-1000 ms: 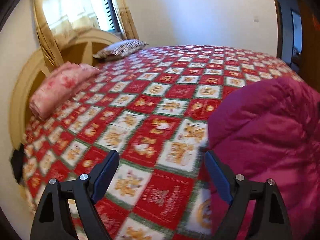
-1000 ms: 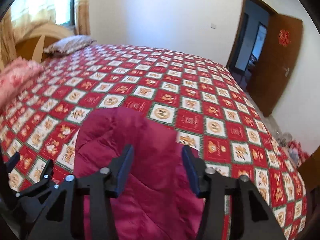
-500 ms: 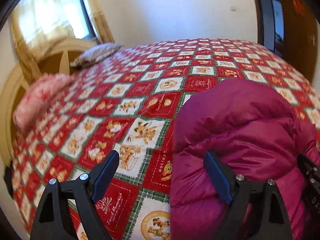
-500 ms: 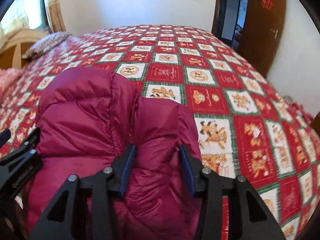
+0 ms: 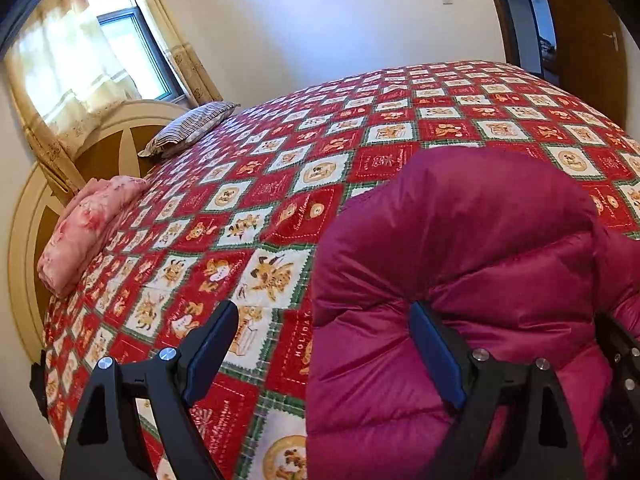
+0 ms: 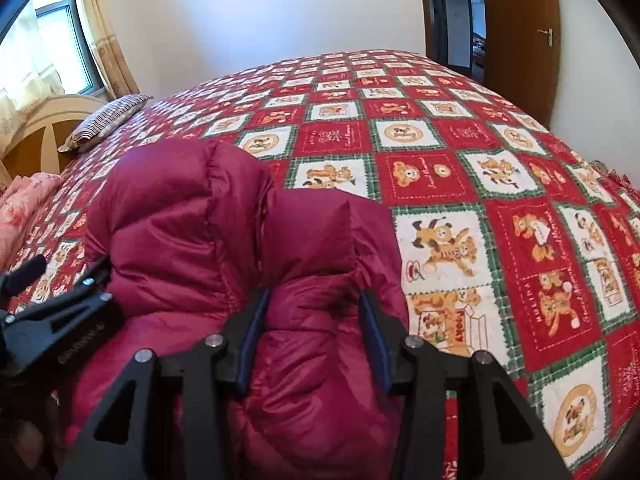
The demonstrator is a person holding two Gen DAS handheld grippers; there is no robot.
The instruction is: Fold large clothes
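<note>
Now we have the puffy magenta jacket point(image 6: 224, 240) bunched on the bed point(image 6: 460, 160) near its front edge. Our right gripper point(image 6: 312, 332) pinches a thick fold of it between half-closed jaws; our left gripper point(image 5: 324, 352) stands wide, straddling the jacket's edge without pressing. Next, we judge, comes spreading it flat.

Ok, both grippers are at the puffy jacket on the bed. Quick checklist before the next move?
1. Right gripper clamped on the magenta jacket: ok, fabric bunched between its pads.
2. Left gripper holding the jacket: not ok, jaws wide, one finger against the padding.
3. Jacket resting on the quilt: ok.
4. Bare quilt beyond the jacket: ok.
5. Pink bundle and striped pillow apart from the jacket: ok.
</note>
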